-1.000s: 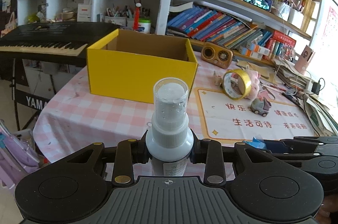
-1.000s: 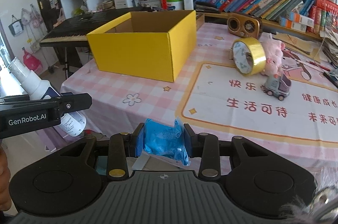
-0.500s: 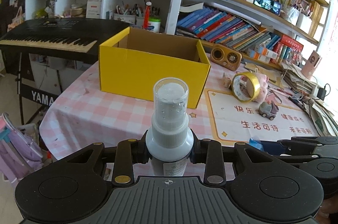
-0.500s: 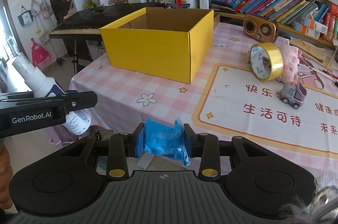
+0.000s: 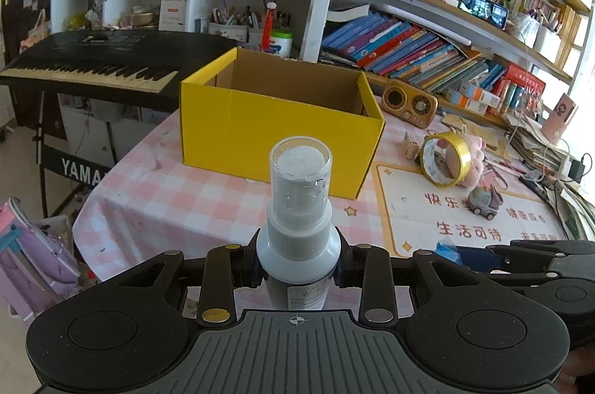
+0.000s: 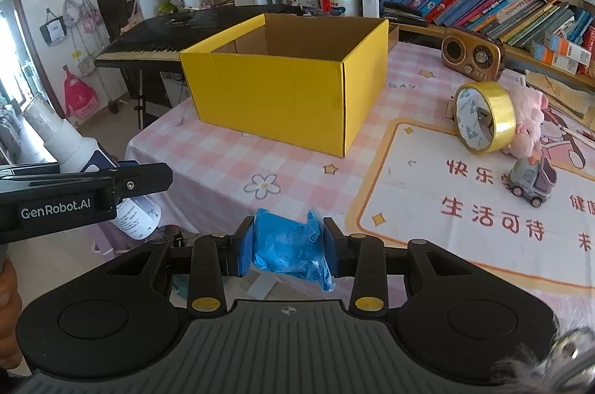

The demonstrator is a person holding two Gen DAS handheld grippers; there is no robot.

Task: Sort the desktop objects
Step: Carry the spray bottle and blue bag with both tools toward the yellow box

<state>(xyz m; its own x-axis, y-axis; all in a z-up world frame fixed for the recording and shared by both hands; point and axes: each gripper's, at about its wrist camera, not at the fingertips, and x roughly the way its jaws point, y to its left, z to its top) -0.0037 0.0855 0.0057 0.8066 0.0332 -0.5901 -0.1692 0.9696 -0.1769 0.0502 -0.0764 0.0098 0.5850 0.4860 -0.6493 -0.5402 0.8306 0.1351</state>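
My left gripper [image 5: 299,267] is shut on a white spray bottle [image 5: 300,193] with a clear cap, held upright before the near table edge. The bottle also shows in the right wrist view [image 6: 70,148]. My right gripper [image 6: 288,245] is shut on a crumpled blue plastic packet [image 6: 290,245], held over the near table edge. An open yellow cardboard box [image 5: 275,126] stands ahead on the pink checked tablecloth [image 5: 178,193]; it also shows in the right wrist view [image 6: 286,89]. A yellow tape roll [image 6: 483,115], a pink plush toy [image 6: 530,118] and a small grey toy truck [image 6: 531,180] lie to the right.
A wooden retro radio [image 6: 470,53] stands behind the tape roll. A black keyboard [image 5: 93,59] stands left of the table. Bookshelves [image 5: 427,40] run along the back and papers [image 5: 539,141] pile at the right. The mat [image 6: 465,208] with Chinese text covers the table's right half.
Both grippers have pulled back and risen from the table, so the box and table look farther away. Each grip is unchanged.
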